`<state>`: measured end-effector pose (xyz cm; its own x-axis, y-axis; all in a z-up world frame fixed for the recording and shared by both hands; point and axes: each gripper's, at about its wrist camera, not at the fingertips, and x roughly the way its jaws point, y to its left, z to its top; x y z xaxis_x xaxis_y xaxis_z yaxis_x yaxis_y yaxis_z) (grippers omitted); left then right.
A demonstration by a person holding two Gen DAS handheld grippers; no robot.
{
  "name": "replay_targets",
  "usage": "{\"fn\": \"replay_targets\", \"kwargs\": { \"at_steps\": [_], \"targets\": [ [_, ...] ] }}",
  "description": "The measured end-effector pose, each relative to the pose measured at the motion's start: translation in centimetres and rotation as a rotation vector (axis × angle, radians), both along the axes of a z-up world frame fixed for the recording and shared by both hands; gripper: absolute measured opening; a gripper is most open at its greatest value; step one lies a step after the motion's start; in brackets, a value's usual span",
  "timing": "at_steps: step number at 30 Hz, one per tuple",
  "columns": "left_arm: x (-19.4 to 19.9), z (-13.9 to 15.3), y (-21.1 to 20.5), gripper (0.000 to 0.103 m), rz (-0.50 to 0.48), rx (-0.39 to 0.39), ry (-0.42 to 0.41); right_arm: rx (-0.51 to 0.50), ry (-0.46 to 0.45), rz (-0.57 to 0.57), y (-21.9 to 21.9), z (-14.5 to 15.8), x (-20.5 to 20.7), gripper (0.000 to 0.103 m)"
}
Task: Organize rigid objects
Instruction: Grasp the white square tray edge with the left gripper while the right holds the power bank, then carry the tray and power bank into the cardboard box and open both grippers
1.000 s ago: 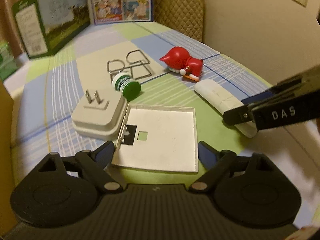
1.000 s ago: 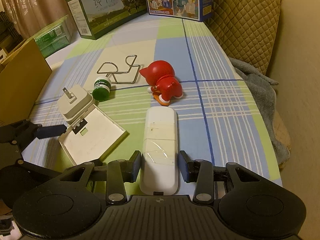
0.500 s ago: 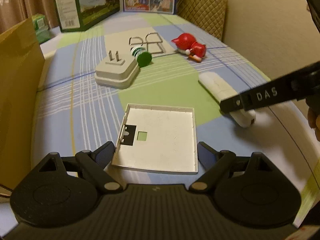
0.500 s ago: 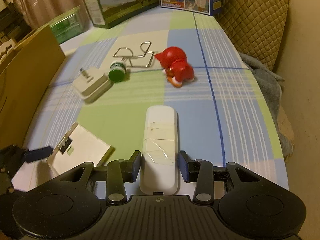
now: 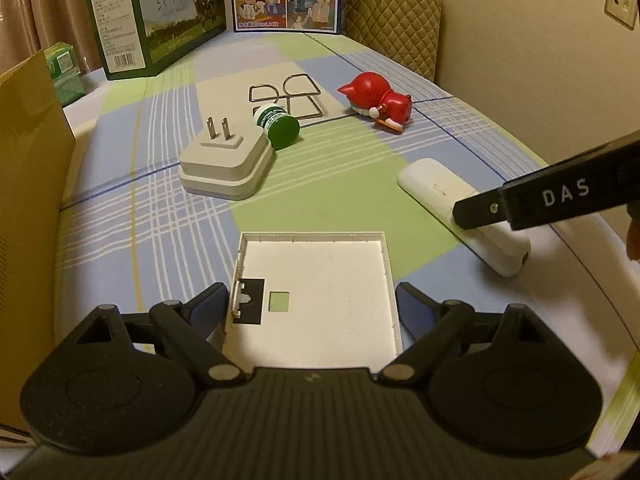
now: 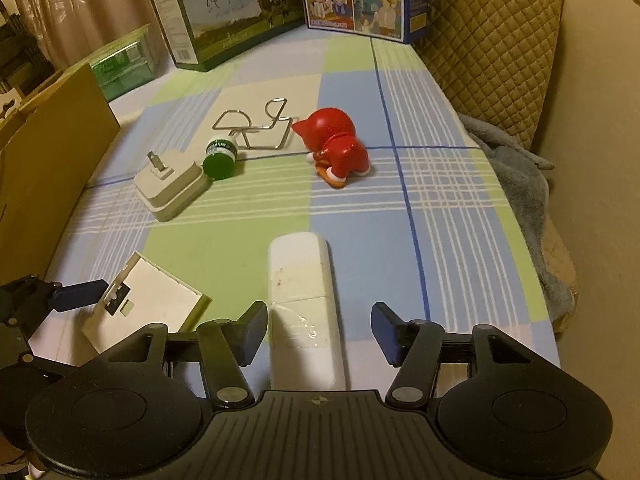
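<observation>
White square cover (image 5: 316,292) clamped in left gripper (image 5: 312,308) | right gripper (image 6: 319,330) opening, white bar (image 6: 304,304) between jaws

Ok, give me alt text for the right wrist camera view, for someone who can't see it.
The right gripper is opening around a long white remote lying on a checked cloth. To its left, the left gripper reaches a flat square white lid; farther back lie a plug adapter, green-capped bottle, wire puzzle and red toy.
</observation>
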<state>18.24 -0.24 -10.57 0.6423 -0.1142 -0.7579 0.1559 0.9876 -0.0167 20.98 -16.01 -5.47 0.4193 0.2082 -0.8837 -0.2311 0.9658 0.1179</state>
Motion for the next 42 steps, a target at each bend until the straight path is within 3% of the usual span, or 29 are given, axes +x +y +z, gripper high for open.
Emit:
{"fn": "replay_targets", "kwargs": {
  "at_steps": [14, 20, 22, 24, 28, 36, 42],
  "targets": [
    [0.0, 0.3, 0.2, 0.085, 0.032, -0.010, 0.012, 0.000, 0.001, 0.024, 1.0, -0.8, 0.4, 0.056],
    [-0.1, 0.5, 0.6, 0.085, 0.052, 0.002, 0.007, -0.044, -0.016, 0.053, 1.8, -1.0, 0.4, 0.056],
    [-0.2, 0.5, 0.6, 0.085, 0.054, 0.003, 0.005, -0.070, -0.025, 0.071, 2.1, -1.1, 0.2, 0.053],
    [-0.2, 0.6, 0.7, 0.085, 0.056, 0.003, 0.005, -0.098, -0.038, 0.092, 2.4, -1.2, 0.0, 0.041],
    [-0.4, 0.9, 0.6, 0.085, 0.052, 0.007, -0.005, -0.111, -0.040, 0.107, 2.6, -1.1, 0.0, 0.037],
    [-0.6, 2.8, 0.8, 0.085, 0.059, 0.011, -0.052, 0.004, -0.122, 0.043, 1.9, 1.5, -0.3, 0.037],
    [-0.9, 5.7, 1.1, 0.085, 0.080, 0.016, -0.108, 0.074, -0.186, 0.000, 2.2, 4.0, -0.2, 0.037]
  ]
}}
